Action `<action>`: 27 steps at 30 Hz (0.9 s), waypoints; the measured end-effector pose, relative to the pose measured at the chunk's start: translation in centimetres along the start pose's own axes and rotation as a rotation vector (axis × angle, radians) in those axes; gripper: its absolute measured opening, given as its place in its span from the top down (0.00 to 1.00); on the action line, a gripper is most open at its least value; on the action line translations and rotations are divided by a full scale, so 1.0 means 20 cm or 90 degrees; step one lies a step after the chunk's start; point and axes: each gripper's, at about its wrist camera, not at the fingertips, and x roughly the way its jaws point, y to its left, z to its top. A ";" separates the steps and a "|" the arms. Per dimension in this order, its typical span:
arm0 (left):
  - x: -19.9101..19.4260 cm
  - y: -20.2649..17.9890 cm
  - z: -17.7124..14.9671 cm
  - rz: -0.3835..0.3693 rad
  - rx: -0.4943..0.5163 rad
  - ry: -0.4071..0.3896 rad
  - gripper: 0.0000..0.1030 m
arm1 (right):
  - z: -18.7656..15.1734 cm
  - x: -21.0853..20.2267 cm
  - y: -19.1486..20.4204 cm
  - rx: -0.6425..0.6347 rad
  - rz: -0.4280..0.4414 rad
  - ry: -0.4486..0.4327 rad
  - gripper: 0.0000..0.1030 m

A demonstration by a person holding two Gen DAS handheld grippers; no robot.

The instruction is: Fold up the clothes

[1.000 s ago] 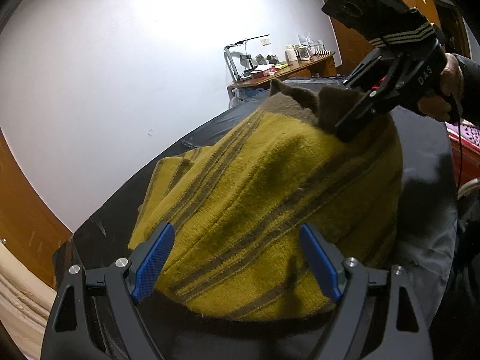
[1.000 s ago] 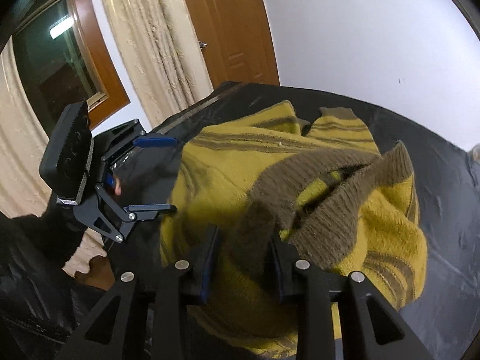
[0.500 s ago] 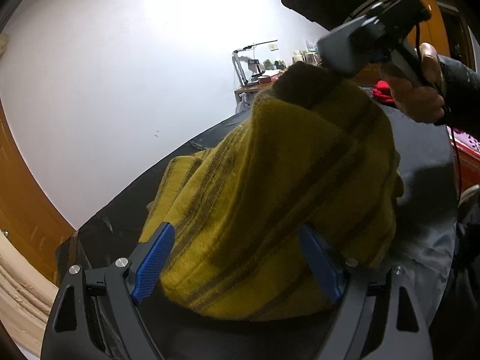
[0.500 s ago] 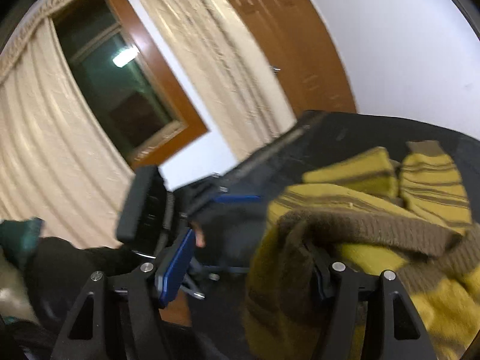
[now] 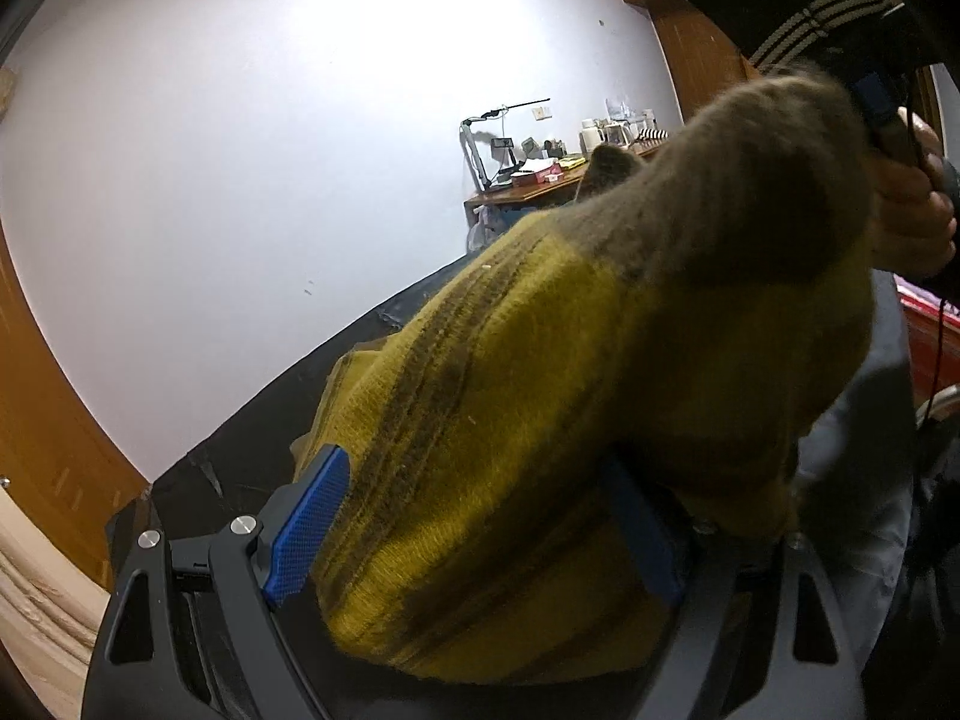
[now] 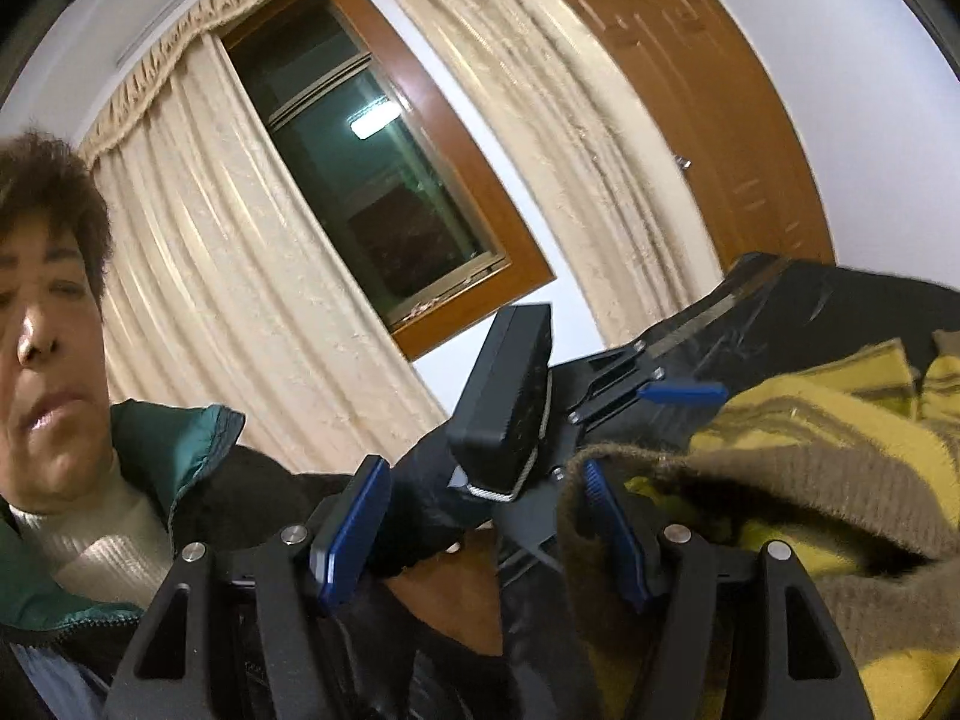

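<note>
The mustard-yellow knitted sweater with olive stripes and a brown ribbed hem is heaped on the black-covered table, its bulk bulging up between and ahead of the left gripper; that gripper's blue-padded fingers stand wide apart, the near pad just beside the wool, the far pad half buried under a fold, so it grips nothing firmly that can be seen. The right gripper has just been opening; its jaws now stand moderately wide, with the brown hem draped over and behind the right-hand finger rather than pinched between the pads; the gap between them shows only a dark sleeve and the other tool beyond. Ahead of the left gripper, up and to its right, a bare hand holds the right tool's handle; far beyond stands a cluttered wooden desk against the white wall.
</note>
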 end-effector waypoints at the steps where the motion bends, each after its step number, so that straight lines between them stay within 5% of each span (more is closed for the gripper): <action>1: -0.01 0.00 0.00 0.001 0.001 -0.001 0.15 | 0.00 0.01 0.00 0.002 0.007 0.001 0.34; 6: -0.07 -0.01 -0.01 -0.017 -0.005 -0.020 0.18 | 0.02 -0.03 0.10 -0.023 0.095 -0.029 0.34; 8: -0.08 0.00 0.00 -0.034 -0.016 -0.019 0.36 | 0.04 -0.05 0.20 -0.060 0.119 -0.035 0.33; 10: -0.06 0.00 0.00 -0.040 -0.024 -0.003 0.58 | 0.04 -0.06 0.28 -0.102 0.083 -0.037 0.33; 15: -0.03 -0.03 -0.03 -0.039 -0.023 0.019 0.58 | 0.04 -0.09 0.25 -0.077 -0.004 -0.037 0.30; 20: -0.10 -0.07 -0.06 -0.018 -0.016 0.008 0.29 | 0.01 -0.20 0.00 0.054 -0.142 -0.037 0.26; 22: -0.11 -0.07 -0.08 -0.009 -0.008 -0.002 0.22 | -0.02 -0.21 -0.13 0.120 -0.188 -0.010 0.26; 27: -0.11 -0.05 -0.09 -0.002 0.004 -0.001 0.21 | -0.06 -0.06 -0.33 0.212 -0.239 0.104 0.26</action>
